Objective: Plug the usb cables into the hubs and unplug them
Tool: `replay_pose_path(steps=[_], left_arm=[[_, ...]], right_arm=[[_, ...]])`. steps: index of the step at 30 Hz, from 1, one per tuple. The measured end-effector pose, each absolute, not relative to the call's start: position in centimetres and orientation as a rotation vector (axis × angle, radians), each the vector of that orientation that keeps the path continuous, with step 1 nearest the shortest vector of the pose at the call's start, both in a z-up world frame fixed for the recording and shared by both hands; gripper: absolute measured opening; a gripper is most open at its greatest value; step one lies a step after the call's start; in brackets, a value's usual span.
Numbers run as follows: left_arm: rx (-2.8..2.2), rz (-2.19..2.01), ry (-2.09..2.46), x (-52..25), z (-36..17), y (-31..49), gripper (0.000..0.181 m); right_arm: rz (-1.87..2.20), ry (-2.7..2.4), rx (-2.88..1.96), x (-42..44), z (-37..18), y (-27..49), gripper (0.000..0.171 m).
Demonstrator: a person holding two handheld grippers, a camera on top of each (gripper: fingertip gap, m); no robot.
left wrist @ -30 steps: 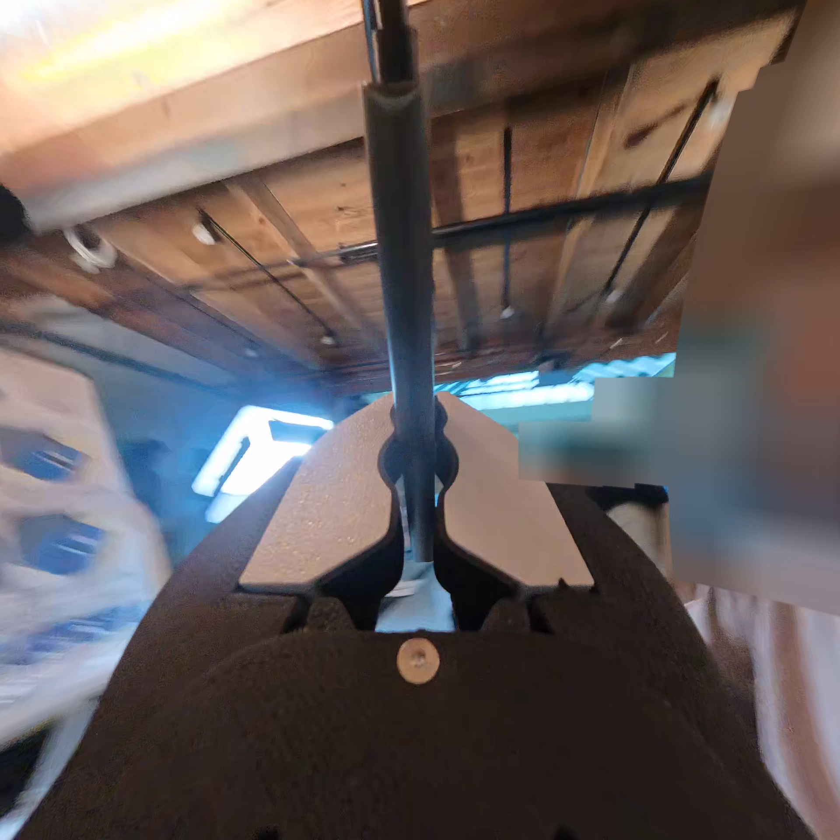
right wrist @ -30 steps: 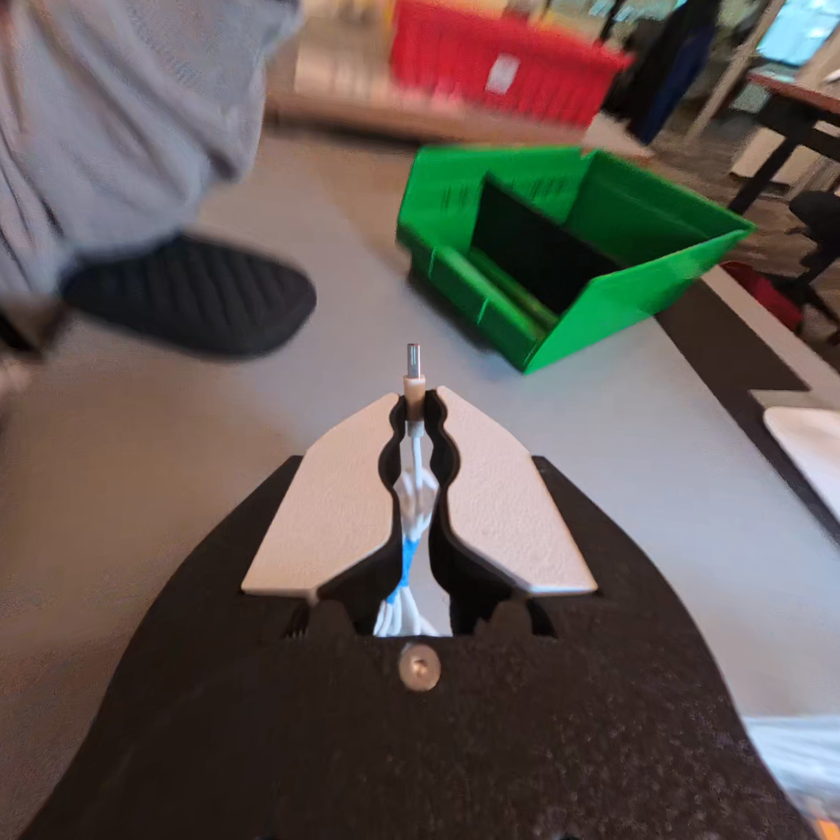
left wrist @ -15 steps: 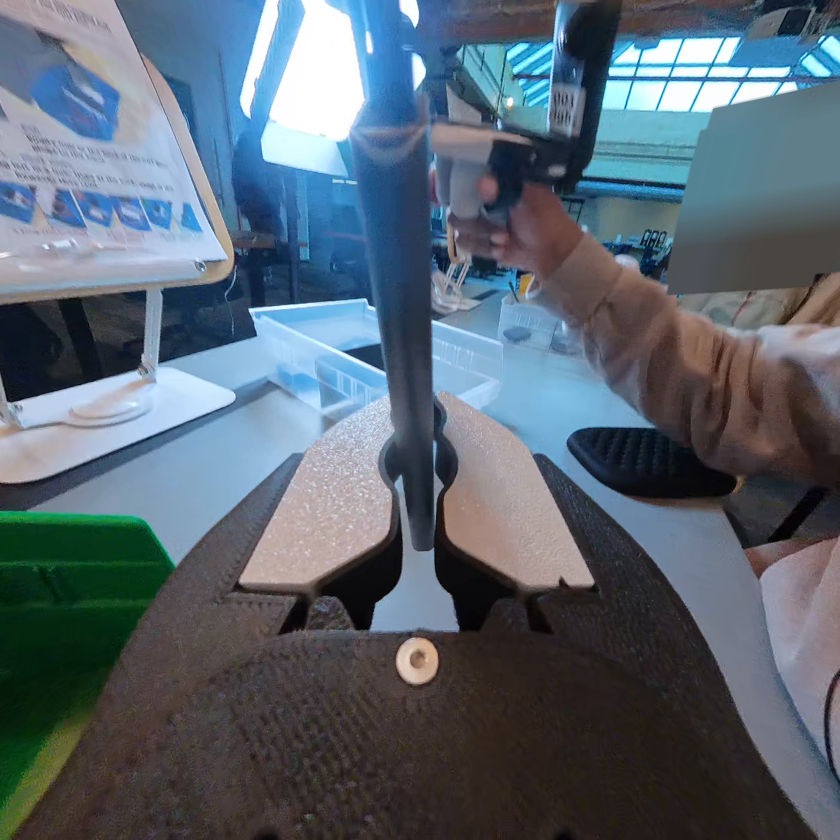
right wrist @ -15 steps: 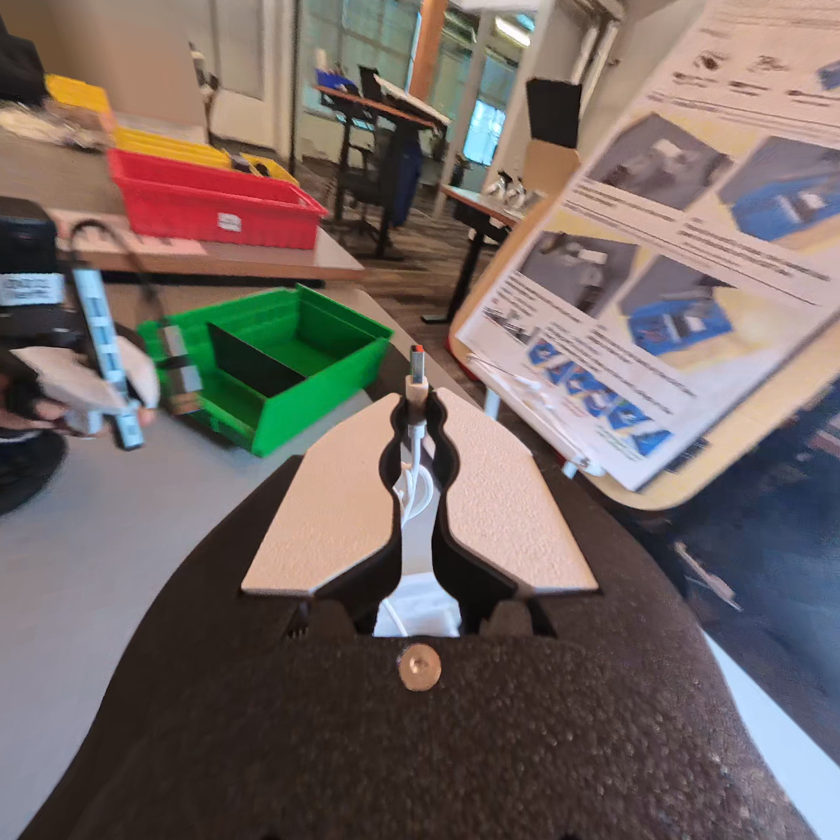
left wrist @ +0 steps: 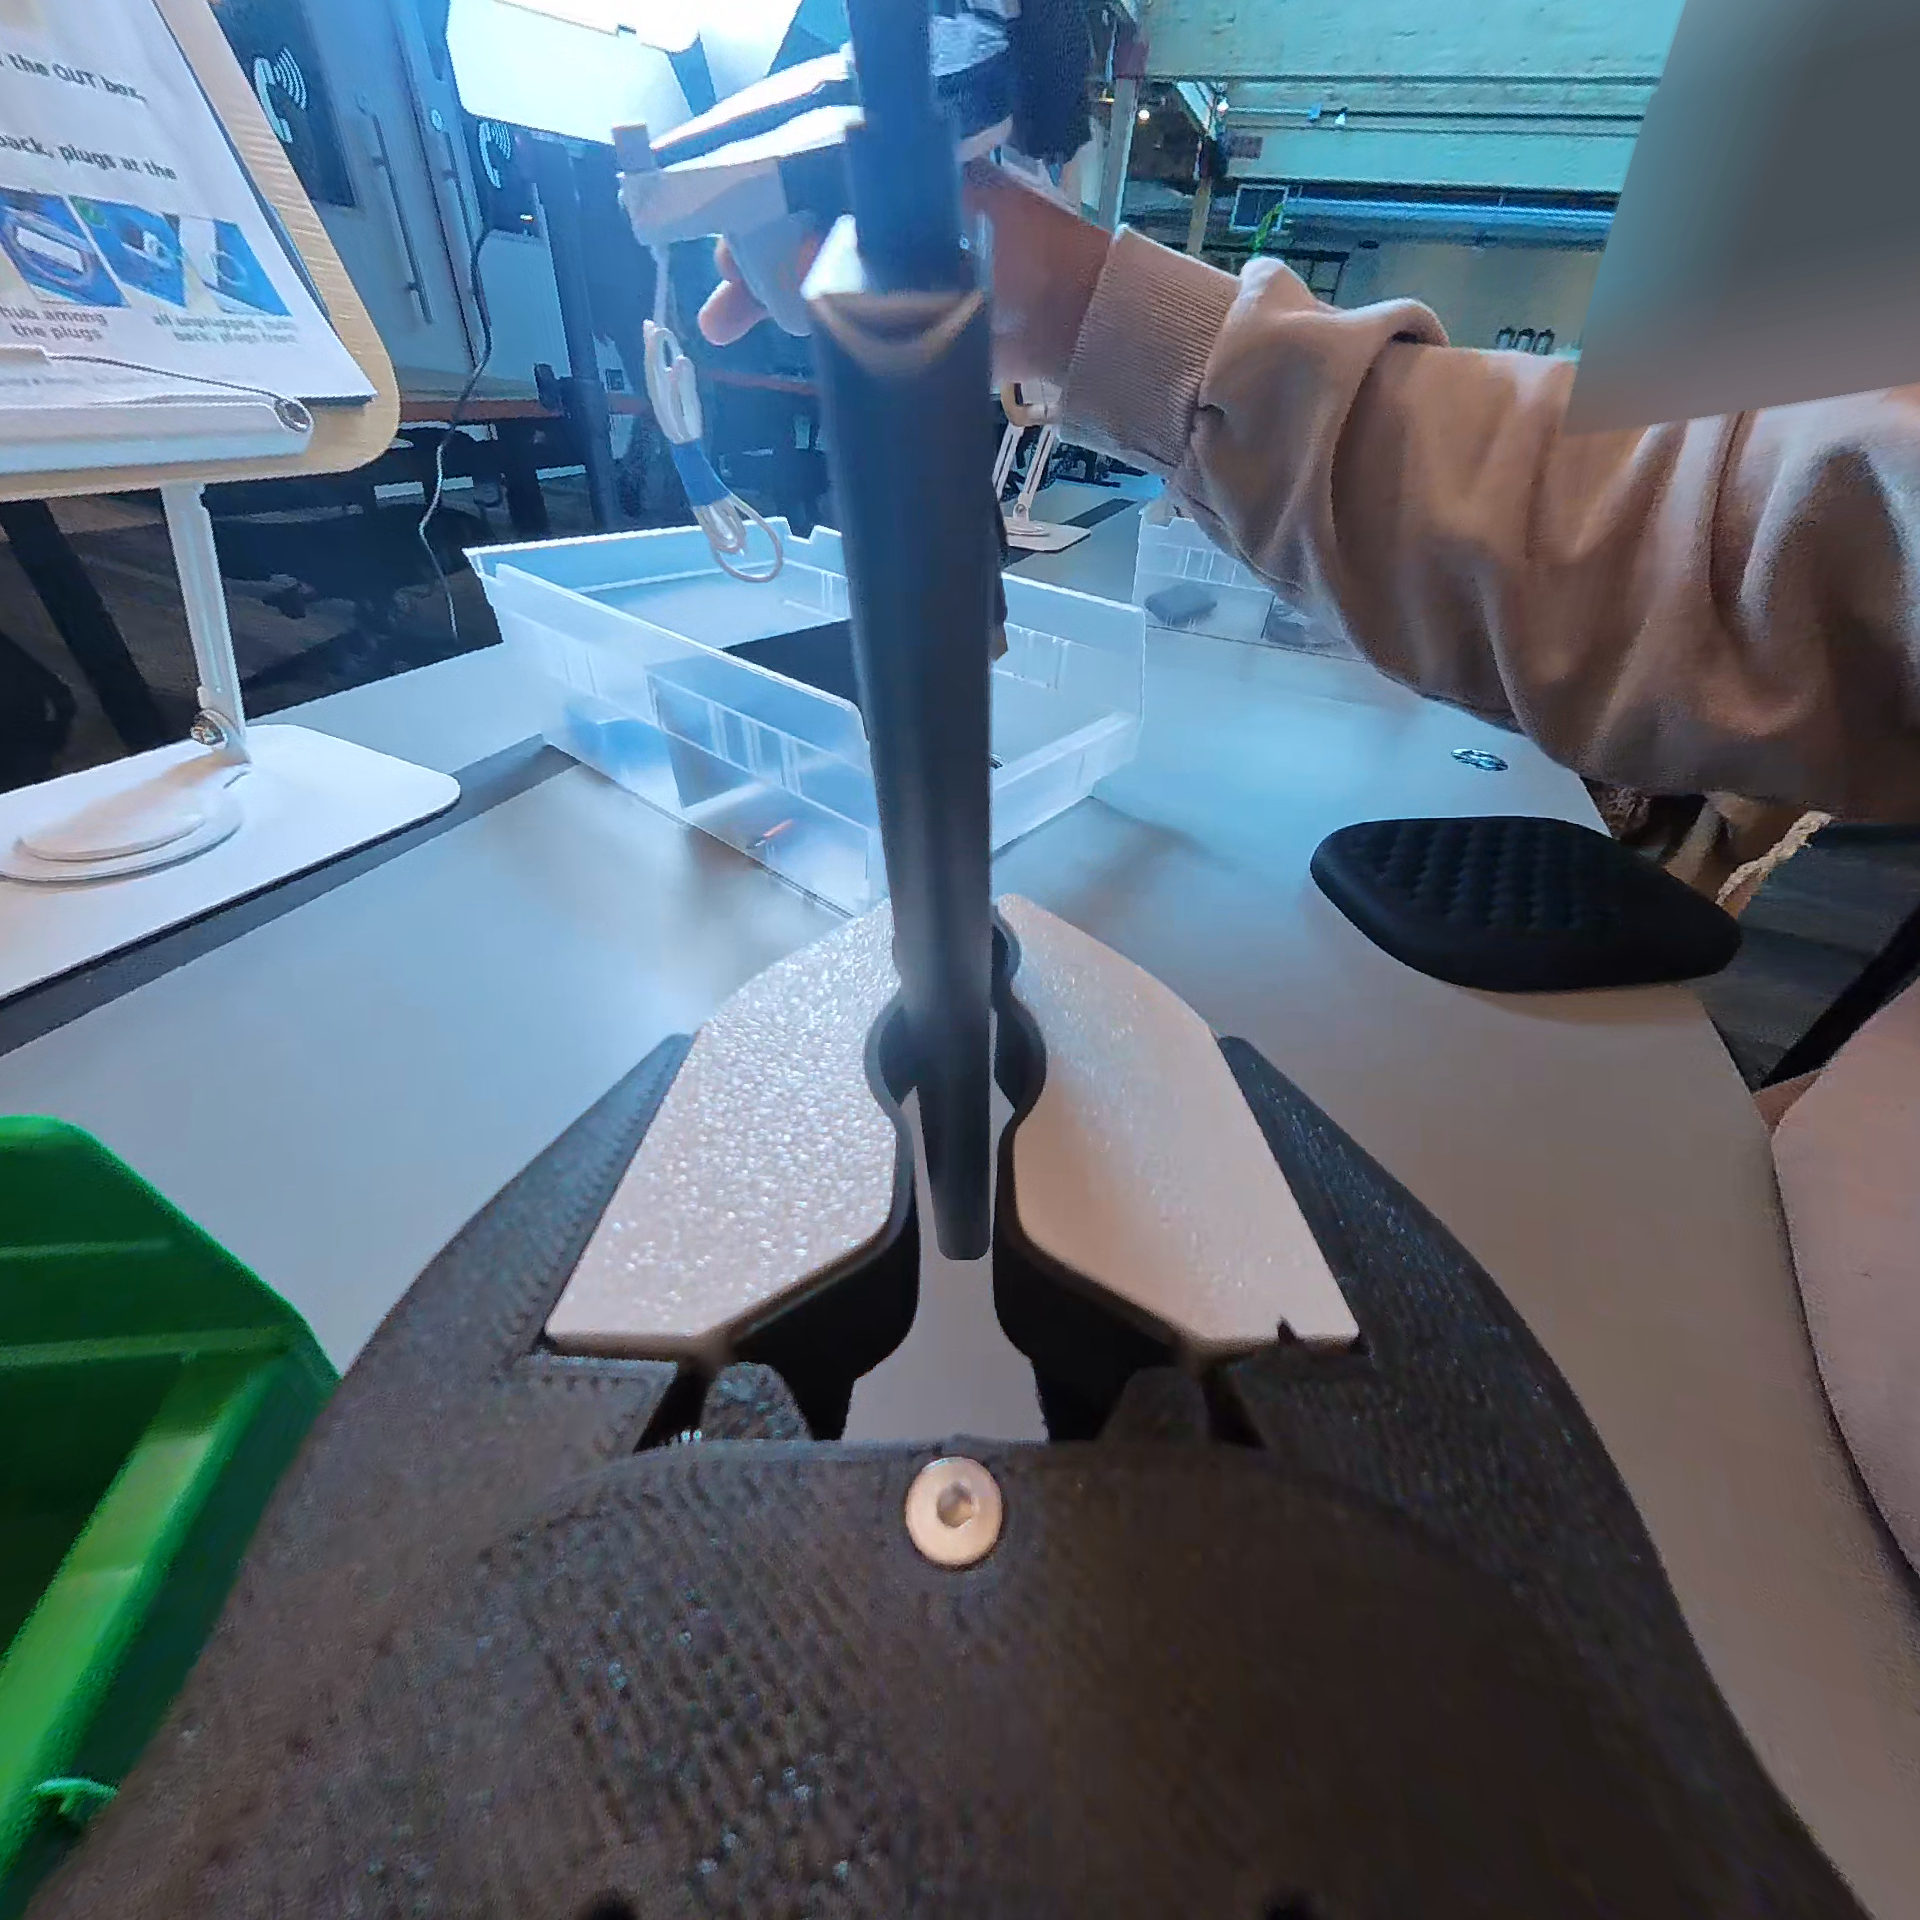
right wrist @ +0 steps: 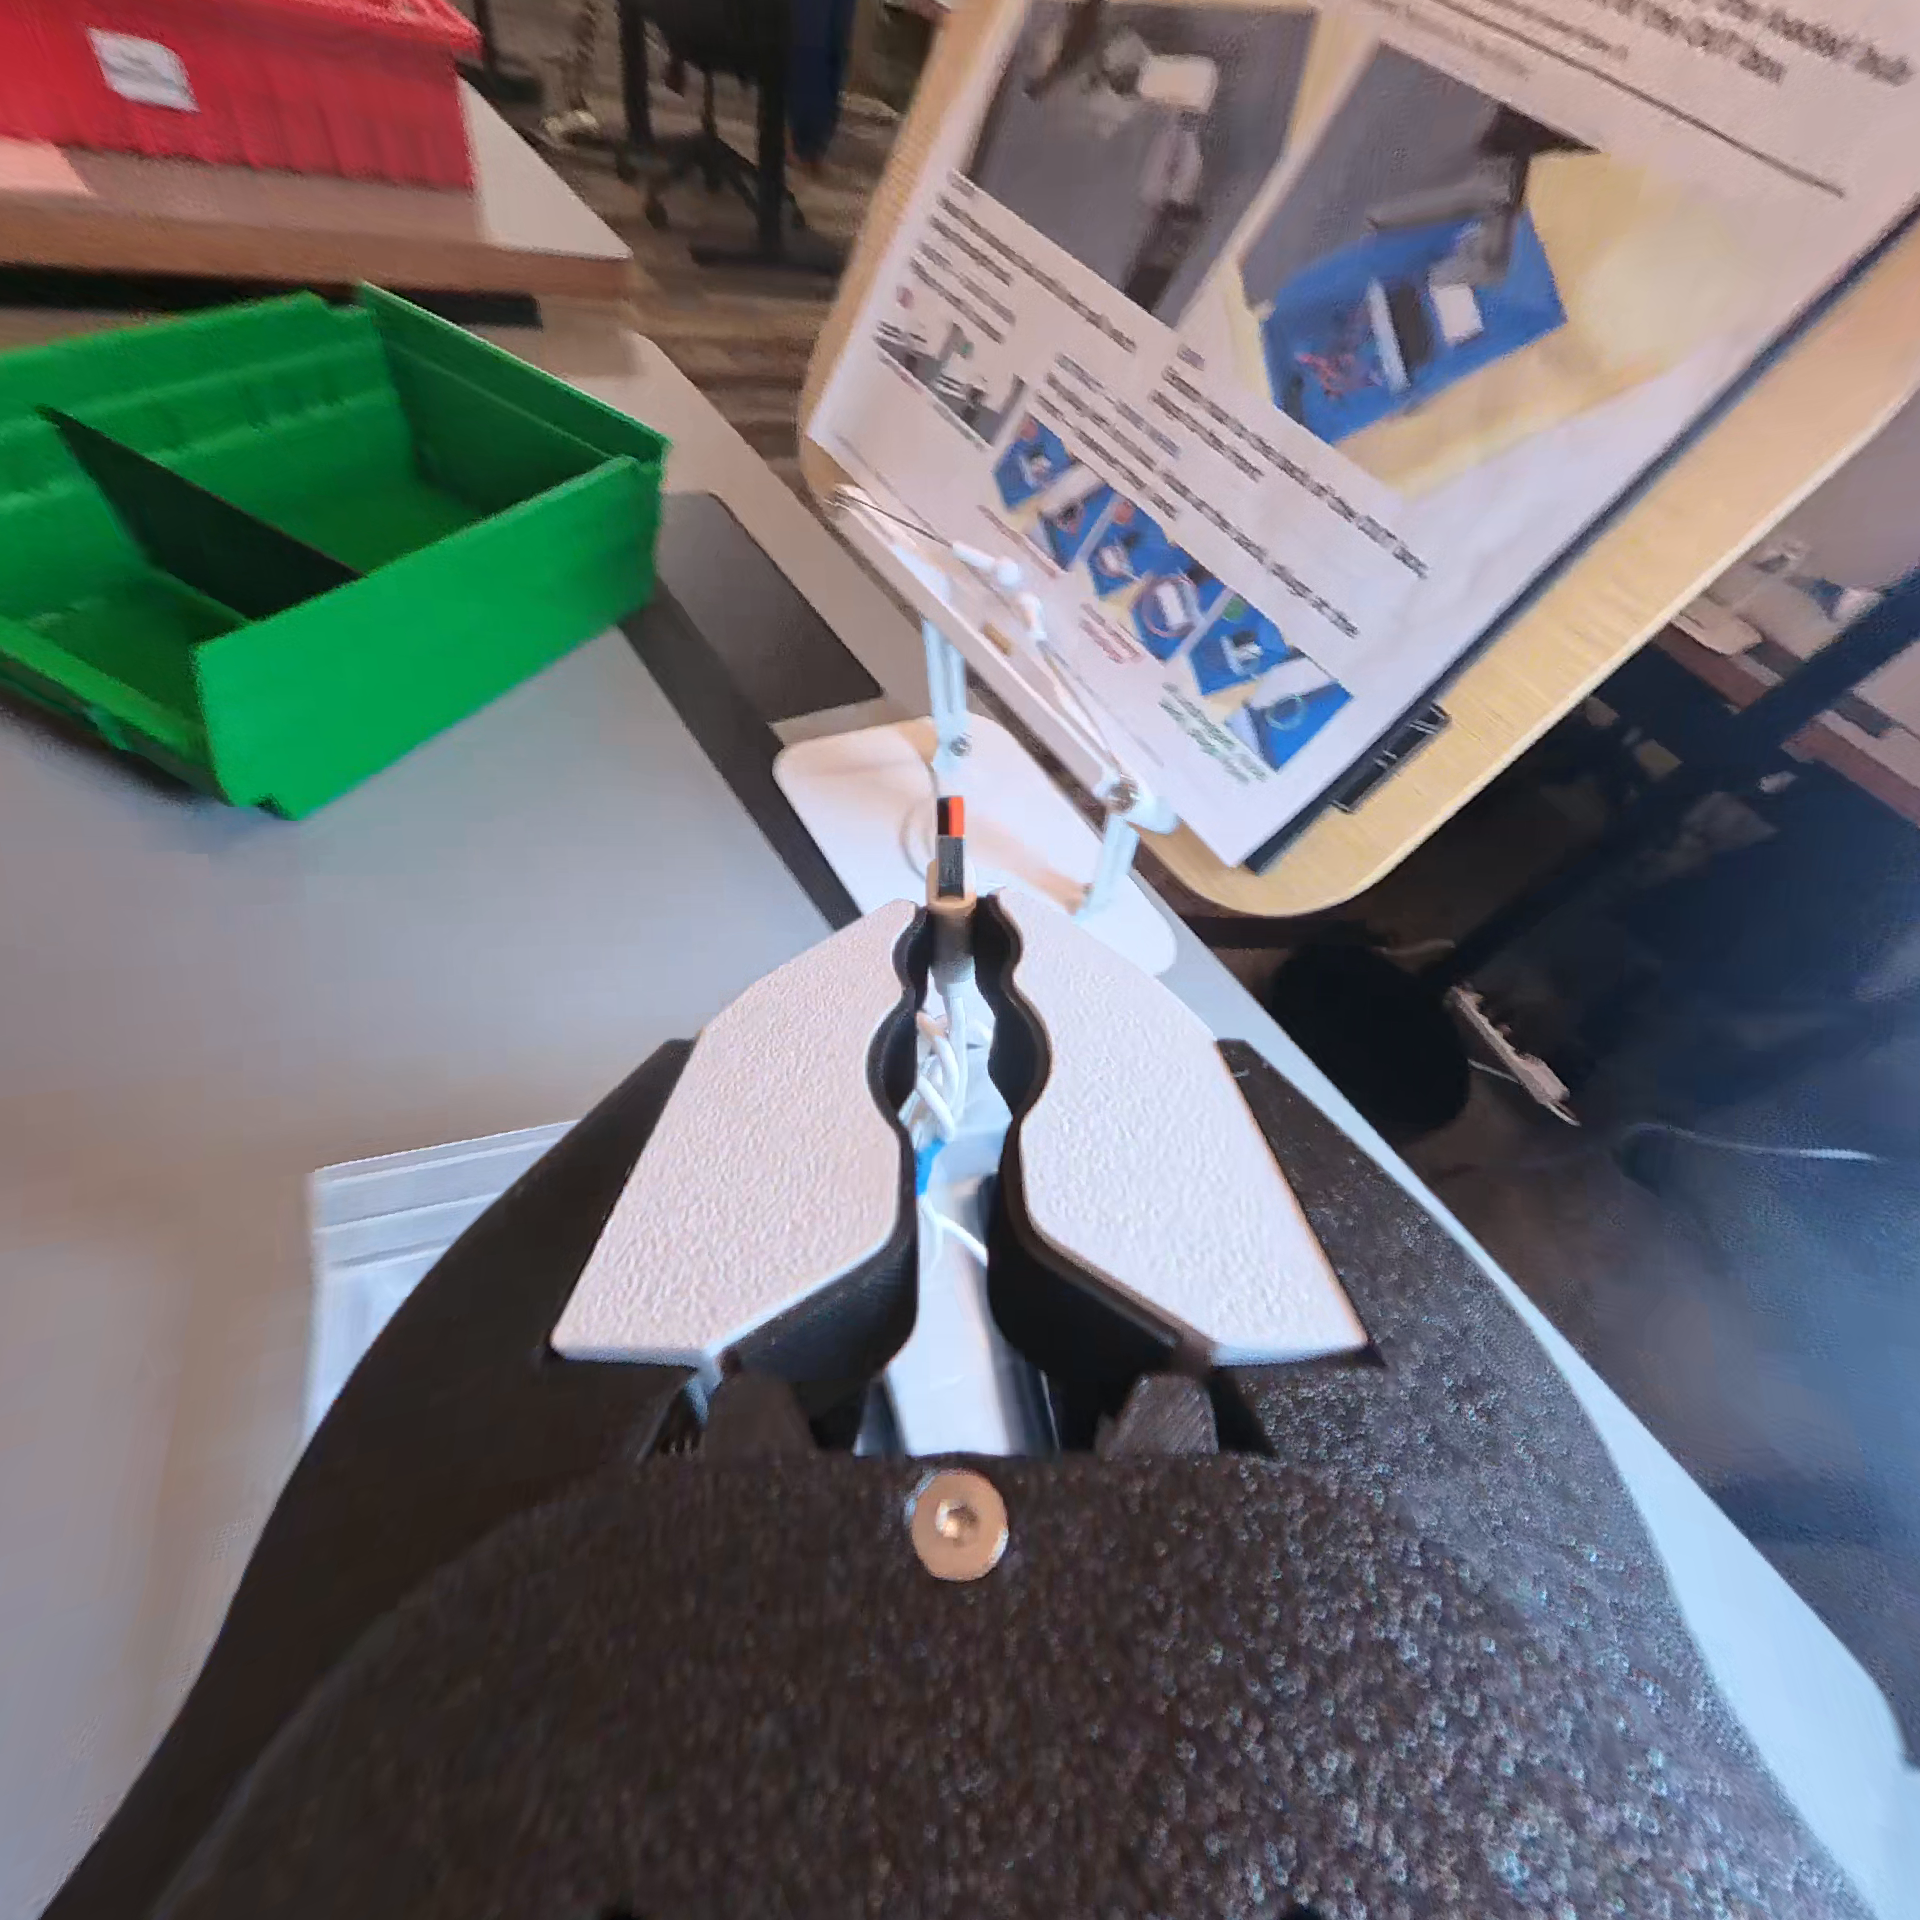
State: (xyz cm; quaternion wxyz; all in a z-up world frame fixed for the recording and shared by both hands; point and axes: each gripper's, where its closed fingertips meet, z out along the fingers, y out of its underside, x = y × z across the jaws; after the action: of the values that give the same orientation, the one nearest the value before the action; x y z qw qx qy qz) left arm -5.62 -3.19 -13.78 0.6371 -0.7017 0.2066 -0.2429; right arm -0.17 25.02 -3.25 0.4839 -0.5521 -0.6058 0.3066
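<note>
My left gripper (left wrist: pixel 945 925) is shut on a long dark grey hub (left wrist: pixel 914 623) that stands up out of the jaws, above the grey table. My right gripper (right wrist: pixel 951 914) is shut on the white USB cable (right wrist: pixel 940 1081). Its metal plug (right wrist: pixel 948 842), with an orange tip, points forward past the fingertips. In the left wrist view the right gripper (left wrist: pixel 748 177) is high up behind the hub's top, held by a hand in a beige sleeve (left wrist: pixel 1507 540). The coiled cable (left wrist: pixel 686 416) with a blue tie hangs under it.
A clear plastic tray (left wrist: pixel 790 707) lies on the table beyond the hub. A green bin (right wrist: pixel 312 582) sits at the left and also shows in the left wrist view (left wrist: pixel 104 1351). An instruction board on a white stand (right wrist: pixel 1299 416) and a black pad (left wrist: pixel 1517 899) are nearby. Some 30 cm of space lies between my two pairs of fingers.
The left gripper tipped down from the ceiling to face the table, still holding the hub. The right gripper rose and swung right, from the green bin toward the board, still holding the cable.
</note>
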Motion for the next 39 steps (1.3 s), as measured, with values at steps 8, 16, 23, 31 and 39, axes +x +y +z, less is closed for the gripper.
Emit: replay_pose_path(steps=[8,16,23,31,39], left_arm=[[-1.599,-0.608,0.433,-5.8,-13.8,-3.0,0.009],[-1.62,-0.606,0.419,-5.8,-14.4,-2.9,0.01],[-1.64,-0.619,0.421,-5.7,-15.0,-2.7,0.009],[-1.648,-0.629,0.414,-5.7,-15.1,-2.7,0.009],[-1.669,-0.685,0.403,-5.3,-15.6,-2.7,0.01]], right_arm=[[0.546,-1.87,-1.571,4.5,-13.1,20.8,0.008],[0.472,-1.831,-1.538,4.7,-11.4,21.2,0.042],[0.42,-1.81,-1.505,5.3,-10.3,21.9,0.04],[0.424,-1.829,-1.552,5.3,-13.5,22.3,0.041],[0.497,-1.922,-1.368,3.6,-12.7,17.7,0.04]])
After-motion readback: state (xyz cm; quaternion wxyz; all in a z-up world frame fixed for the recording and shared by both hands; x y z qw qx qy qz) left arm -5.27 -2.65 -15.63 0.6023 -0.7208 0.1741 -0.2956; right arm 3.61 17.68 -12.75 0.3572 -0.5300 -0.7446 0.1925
